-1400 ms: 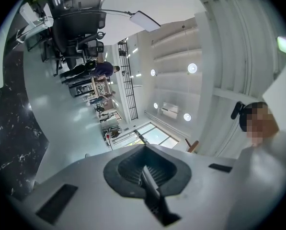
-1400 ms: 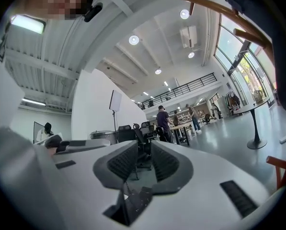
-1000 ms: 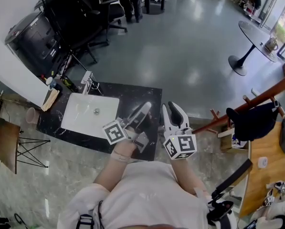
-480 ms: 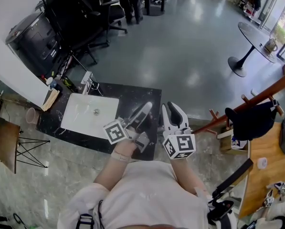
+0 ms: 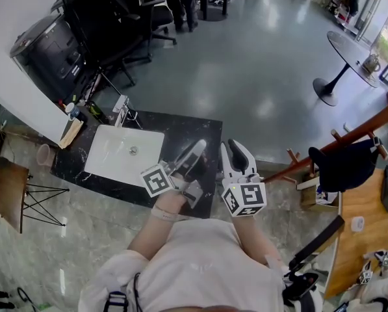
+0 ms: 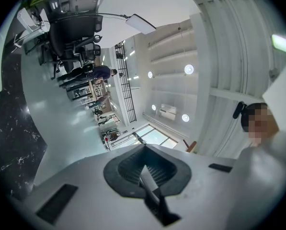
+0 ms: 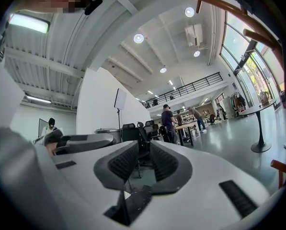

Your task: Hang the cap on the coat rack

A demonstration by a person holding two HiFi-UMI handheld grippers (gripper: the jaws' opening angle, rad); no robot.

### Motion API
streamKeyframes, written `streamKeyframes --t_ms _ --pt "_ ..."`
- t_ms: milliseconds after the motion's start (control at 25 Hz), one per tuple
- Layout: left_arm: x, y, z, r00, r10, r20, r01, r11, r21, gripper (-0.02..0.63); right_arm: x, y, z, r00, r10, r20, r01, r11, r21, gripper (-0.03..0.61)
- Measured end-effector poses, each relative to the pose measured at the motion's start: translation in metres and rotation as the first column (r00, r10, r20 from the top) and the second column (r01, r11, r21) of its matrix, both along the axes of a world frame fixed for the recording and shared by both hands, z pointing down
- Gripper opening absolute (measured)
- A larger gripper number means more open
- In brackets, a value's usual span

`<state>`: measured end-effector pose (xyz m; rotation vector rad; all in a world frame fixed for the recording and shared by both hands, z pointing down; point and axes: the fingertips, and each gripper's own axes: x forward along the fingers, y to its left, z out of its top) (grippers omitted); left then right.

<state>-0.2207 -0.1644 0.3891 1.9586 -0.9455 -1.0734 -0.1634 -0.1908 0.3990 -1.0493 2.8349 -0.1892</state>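
At the far left of the head view some black office chairs (image 5: 109,25) stand on the shiny grey floor (image 5: 245,64). Just below them there is a white sink (image 5: 125,155) set in a black stone counter (image 5: 181,132). The person holds both grippers close in front of the body, side by side, over the right end of that counter. The left gripper (image 5: 199,145) points up and a little to the right, and its two fingers are pressed together at the tips with nothing between them; the left gripper view shows the dark ribbed pads (image 6: 131,166) meeting in a point. The right gripper (image 5: 232,144) is just beside it, and its fingers are a little way apart with nothing in the gap; in the right gripper view you can see chairs far away through the space between the pads (image 7: 123,162). Neither gripper touches the cap. To the right, well apart from the grippers, the brown wooden coat rack (image 5: 366,130) runs slanting across the picture. The dark cap (image 5: 343,164) hangs on one of its pegs. Below the cap is a light wooden table (image 5: 356,203), and far off at the top right stands a small round table (image 5: 349,47)
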Motion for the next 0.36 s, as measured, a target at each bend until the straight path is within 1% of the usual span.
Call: streamKeyframes --t_ms 360 --pt "-0.0028 0.0045 0.0026 1.000 -0.006 0.004 0.006 1.000 -0.009 0.008 -0.0003 0.0023 -0.0009 1.000 -0.003 -0.002 0.003 1.000 0.005 0.094"
